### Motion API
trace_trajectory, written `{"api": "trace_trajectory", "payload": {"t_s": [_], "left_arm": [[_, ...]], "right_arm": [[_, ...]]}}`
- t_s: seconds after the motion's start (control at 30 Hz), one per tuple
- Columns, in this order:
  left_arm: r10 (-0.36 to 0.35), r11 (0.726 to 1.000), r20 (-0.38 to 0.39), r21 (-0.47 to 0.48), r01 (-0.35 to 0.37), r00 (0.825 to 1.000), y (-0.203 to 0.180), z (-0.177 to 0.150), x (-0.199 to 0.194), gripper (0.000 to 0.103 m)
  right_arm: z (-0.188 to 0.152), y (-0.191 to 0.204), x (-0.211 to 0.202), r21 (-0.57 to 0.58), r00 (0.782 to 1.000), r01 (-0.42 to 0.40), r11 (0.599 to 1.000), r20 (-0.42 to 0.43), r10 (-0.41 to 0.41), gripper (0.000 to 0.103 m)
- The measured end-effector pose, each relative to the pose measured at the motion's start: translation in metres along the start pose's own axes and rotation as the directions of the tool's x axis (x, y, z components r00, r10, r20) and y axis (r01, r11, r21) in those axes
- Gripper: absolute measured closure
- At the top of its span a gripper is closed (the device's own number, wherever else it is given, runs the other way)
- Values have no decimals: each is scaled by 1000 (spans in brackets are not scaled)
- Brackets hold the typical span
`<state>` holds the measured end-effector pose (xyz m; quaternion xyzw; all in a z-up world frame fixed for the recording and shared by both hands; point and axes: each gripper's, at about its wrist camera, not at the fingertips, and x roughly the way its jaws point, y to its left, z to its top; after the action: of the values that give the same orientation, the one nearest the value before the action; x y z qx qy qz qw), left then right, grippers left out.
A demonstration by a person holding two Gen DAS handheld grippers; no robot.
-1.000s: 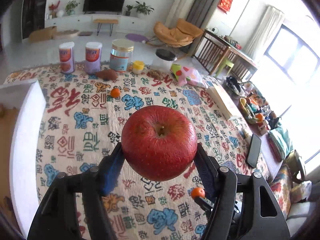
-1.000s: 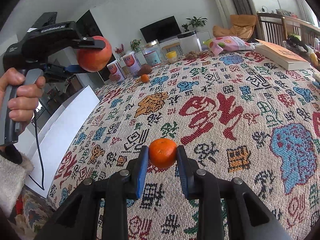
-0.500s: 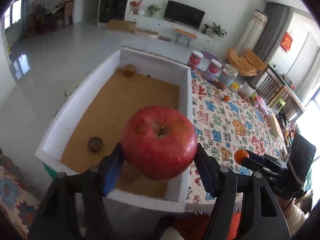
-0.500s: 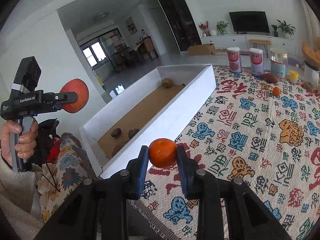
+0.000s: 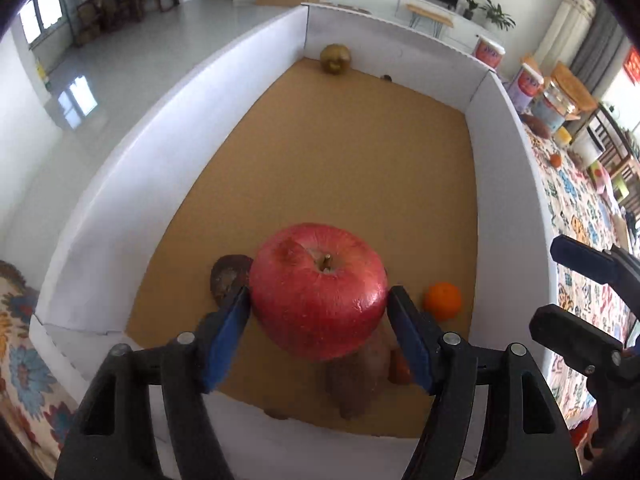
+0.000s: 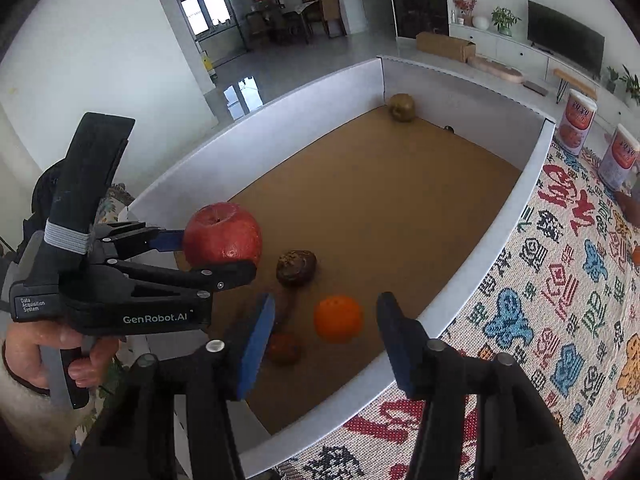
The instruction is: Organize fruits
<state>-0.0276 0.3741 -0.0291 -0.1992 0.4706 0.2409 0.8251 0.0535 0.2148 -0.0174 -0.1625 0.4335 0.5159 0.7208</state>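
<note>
Our right gripper [image 6: 326, 334] is opening and the tangerine [image 6: 338, 319] has dropped free into the white box [image 6: 472, 248]; our left gripper [image 5: 319, 306] starts releasing the apple [image 5: 319, 290] above it.

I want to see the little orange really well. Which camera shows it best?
The right wrist view. There the orange sits in the open between the opening, apart fingers of the right gripper, inside the white box. In the left wrist view the orange is smaller, off to one side beside the red apple.
</note>
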Motion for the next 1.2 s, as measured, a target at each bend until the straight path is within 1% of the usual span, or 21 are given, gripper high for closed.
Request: {"api": "trace_trajectory", "payload": {"t_s": [0.07,0.13,0.23,0.3,0.37,0.43,0.5,0.53,0.6,0.63,0.7,0.73,0.8,0.83,0.87,0.9,0.97,1.03,1.13,1.2], "left_arm": [[2,1000,80,1,-2,997,2,7,-16,9],[5,1000,146,-2,-5,989,0,14,-31,9],[-47,999,192,-6,49,980,-10,17,-48,9],[-93,996,216,18,91,972,-27,11,-58,9],[-147,988,208,75,134,967,-54,0,-64,9],[-217,970,169,149,192,962,-91,-14,-65,9],[-288,938,104,230,259,952,-134,-31,-63,9],[-320,919,70,266,292,945,-156,-41,-60,9],[-366,880,6,329,344,931,-201,-59,-49,9],[-371,866,-25,353,355,928,-224,-68,-42,9],[-376,846,-56,387,367,925,-263,-80,-24,9],[-368,842,-54,405,357,928,-282,-84,-14,9],[-320,852,-12,434,294,947,-313,-85,8,9],[-296,859,15,441,260,955,-325,-82,19,9],[-278,864,40,446,232,960,-336,-77,30,9],[-271,865,58,453,217,961,-347,-72,41,9],[-268,863,71,460,207,961,-365,-60,61,9],[-285,858,78,465,218,955,-383,-49,75,9],[-295,857,73,461,230,953,-409,-33,94,9],[-290,864,80,450,225,954,-426,-21,109,9]], "right_arm": [[5,-6,-19,30,997,-9,1000,77,7,32],[7,-15,-39,55,990,0,998,142,-8,29],[2,-36,-70,111,974,12,994,222,-37,21],[-14,-54,-87,146,962,37,989,262,-74,8],[-40,-75,-97,181,949,103,978,276,-151,1],[-73,-102,-100,227,940,185,956,244,-239,1],[-111,-134,-97,276,931,276,921,162,-328,1],[-132,-150,-98,301,920,328,895,111,-375,1],[-172,-182,-102,341,891,415,844,35,-452,1],[-190,-198,-108,361,875,450,816,6,-485,1],[-218,-227,-120,397,845,503,768,-38,-533,1],[-233,-241,-130,415,828,528,741,-59,-557,1],[-244,-268,-144,444,795,572,690,-92,-599,1],[-249,-282,-151,451,783,591,669,-119,-611,1],[-249,-296,-153,454,776,604,655,-146,-614,1],[-249,-310,-155,458,772,611,645,-165,-614,1],[-244,-336,-157,474,769,611,635,-164,-618,1],[-239,-359,-157,492,768,606,625,-159,-620,1],[-233,-392,-158,528,753,612,589,-159,-639,1],[-231,-414,-158,562,748,603,566,-154,-645,1]]}}
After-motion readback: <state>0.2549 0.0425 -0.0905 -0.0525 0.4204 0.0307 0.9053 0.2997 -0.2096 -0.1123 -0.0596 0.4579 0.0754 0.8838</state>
